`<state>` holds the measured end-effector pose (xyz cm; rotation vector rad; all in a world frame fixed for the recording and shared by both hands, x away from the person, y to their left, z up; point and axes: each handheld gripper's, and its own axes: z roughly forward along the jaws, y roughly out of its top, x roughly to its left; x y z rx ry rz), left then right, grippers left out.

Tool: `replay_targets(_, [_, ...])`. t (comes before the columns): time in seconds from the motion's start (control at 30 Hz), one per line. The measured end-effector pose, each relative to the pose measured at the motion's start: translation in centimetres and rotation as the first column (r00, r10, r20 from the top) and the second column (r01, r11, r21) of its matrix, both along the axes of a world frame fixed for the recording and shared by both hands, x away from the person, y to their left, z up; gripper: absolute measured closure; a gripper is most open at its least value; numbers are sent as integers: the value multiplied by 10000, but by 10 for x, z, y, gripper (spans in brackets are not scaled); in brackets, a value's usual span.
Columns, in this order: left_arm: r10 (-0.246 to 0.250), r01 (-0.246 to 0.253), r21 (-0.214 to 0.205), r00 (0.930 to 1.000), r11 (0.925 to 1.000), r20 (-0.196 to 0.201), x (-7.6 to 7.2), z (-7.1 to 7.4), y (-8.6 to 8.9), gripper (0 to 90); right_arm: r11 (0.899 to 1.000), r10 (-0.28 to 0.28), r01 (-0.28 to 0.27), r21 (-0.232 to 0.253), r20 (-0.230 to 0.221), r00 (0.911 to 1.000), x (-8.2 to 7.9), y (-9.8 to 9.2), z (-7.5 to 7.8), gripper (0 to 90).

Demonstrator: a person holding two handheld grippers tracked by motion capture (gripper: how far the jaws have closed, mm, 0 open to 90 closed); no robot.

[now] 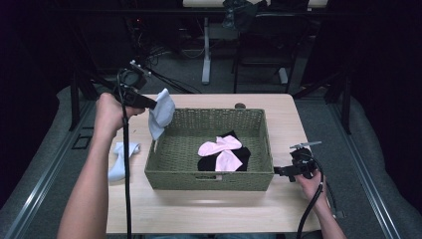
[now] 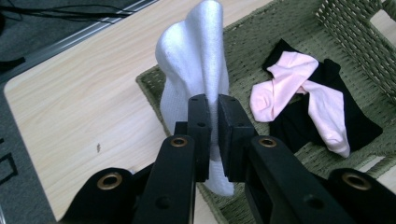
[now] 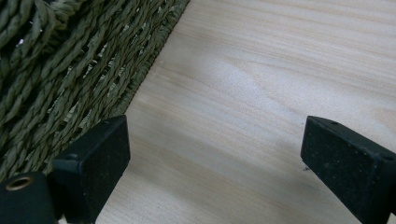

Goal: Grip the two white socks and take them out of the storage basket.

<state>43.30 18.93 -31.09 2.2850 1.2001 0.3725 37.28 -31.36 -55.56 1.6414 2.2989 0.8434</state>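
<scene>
the white sock [image 2: 196, 70] hung limp from the left claw [image 2: 212, 135], pinched tight at mid-length, just above the near-left corner of the basket [image 1: 209, 180]. it looked light, soft and floppy, so a pinch through bunched fabric should hold it. a second white sock [image 1: 121, 159] lay on the surface [image 1: 209, 209] left of the basket. inside lay two pink socks [image 1: 222, 152] over what looked like two black socks [image 1: 239, 155], hard to count. the right claw [image 3: 215, 154] stood wide and empty beside the basket's right wall.
</scene>
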Motion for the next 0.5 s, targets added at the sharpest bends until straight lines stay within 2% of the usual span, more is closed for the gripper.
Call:
replay_targets(0.3, [657,-655,-107,9976,9978,204,-9,6,30,846,10000,-39,39,11,0,10000,0,1,0,79])
replay_targets(0.5, [1264,-1257,-227,9915,9918,309,-17,5,52,846,10000,-9,9,-32,-31,10000,0,1,0,79])
